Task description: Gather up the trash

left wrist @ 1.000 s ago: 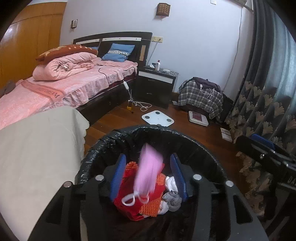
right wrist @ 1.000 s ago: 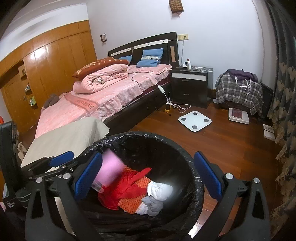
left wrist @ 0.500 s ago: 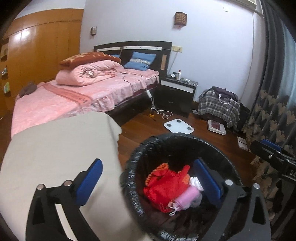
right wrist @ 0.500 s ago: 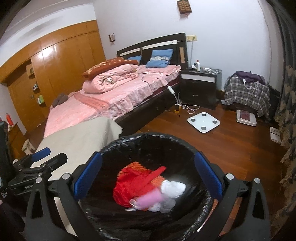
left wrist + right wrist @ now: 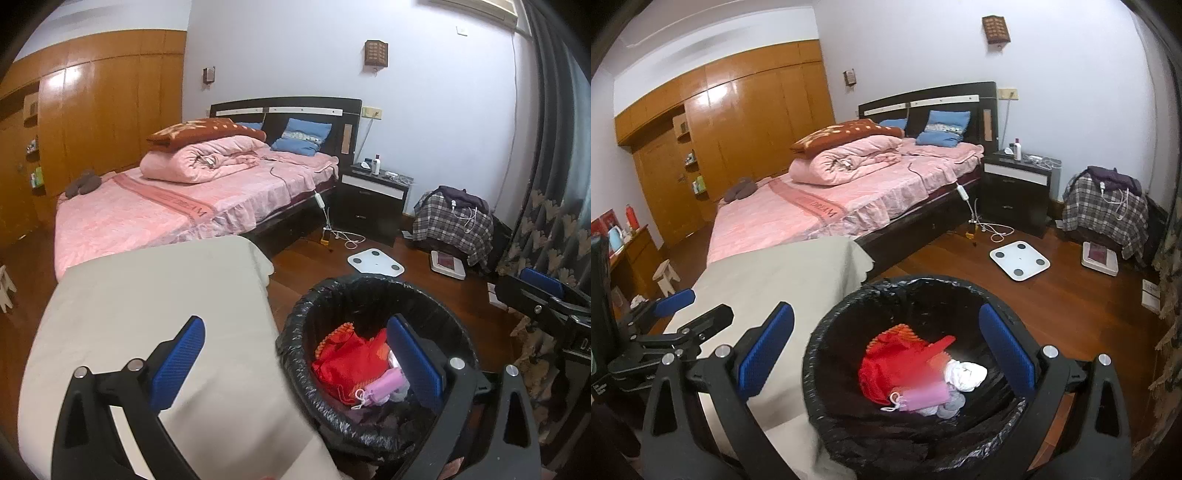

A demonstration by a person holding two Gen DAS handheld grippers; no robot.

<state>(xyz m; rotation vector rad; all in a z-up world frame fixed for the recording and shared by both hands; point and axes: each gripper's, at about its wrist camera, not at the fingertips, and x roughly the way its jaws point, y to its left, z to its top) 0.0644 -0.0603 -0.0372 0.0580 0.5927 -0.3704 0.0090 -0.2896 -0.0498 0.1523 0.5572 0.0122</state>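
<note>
Through the left wrist camera I see my left gripper (image 5: 295, 362) with its blue pads spread wide and nothing between them. Its left pad hangs over the beige cloth-covered surface (image 5: 155, 314), its right pad over the mouth of the black-lined trash bin (image 5: 295, 325). The bin sits just ahead and to the right of this gripper. Inside it lies the pink face mask (image 5: 382, 384), loops showing, resting against red fabric (image 5: 347, 362), just left of the right pad and not touched by it. Further right, the tip of my right gripper (image 5: 543, 291) pokes in at the edge of the view.

Through the right wrist camera, my right gripper (image 5: 886, 350) also stands wide apart and empty. The bin (image 5: 827, 332) fills the space directly below and ahead, mostly between the pads. The mask (image 5: 925, 398) lies near the bottom of the bin, next to the red fabric (image 5: 894, 365) and some white crumpled trash (image 5: 966, 374). My left gripper (image 5: 690, 314) sits off to the left over the cloth-covered surface (image 5: 775, 273). Beyond it all are a pink bed (image 5: 849, 199) and a white scale (image 5: 1019, 260) on the floor.
</note>
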